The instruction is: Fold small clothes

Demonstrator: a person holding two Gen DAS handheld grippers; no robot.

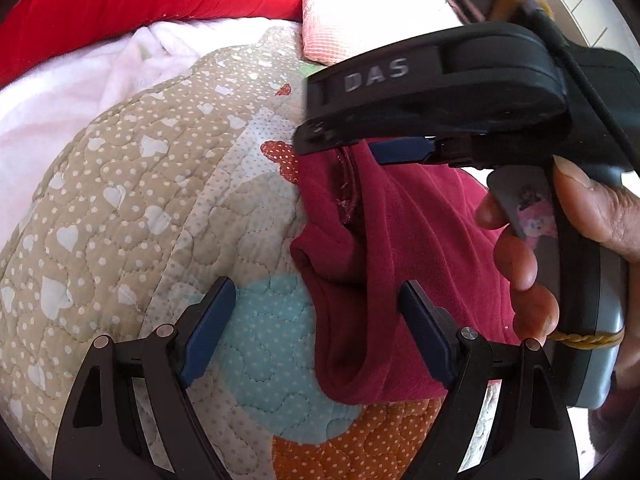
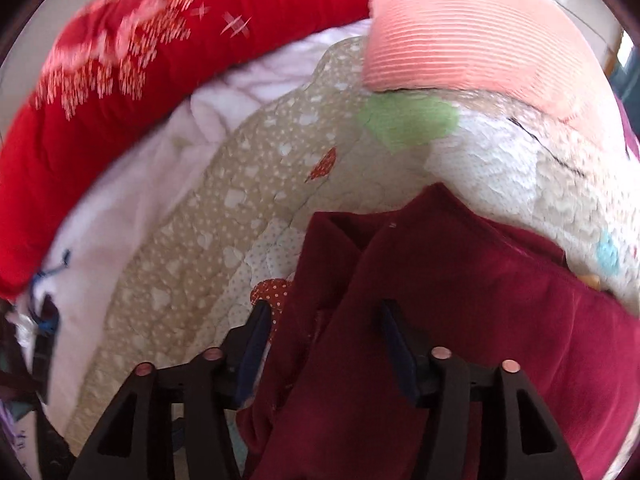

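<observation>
A small dark red garment lies bunched on the patchwork quilt. My left gripper is open, its jaws wide, just above the garment's left folded edge, holding nothing. My right gripper shows in the left wrist view from the side, over the garment's upper part, with a hand on its handle. In the right wrist view my right gripper is open with the garment rising up between its blue pads. Whether the pads touch the cloth I cannot tell.
A red pillow with white sprigs lies at the back. A peach ribbed cushion sits at the back right. White bedding lies between pillow and quilt. A dark cord crosses the quilt at right.
</observation>
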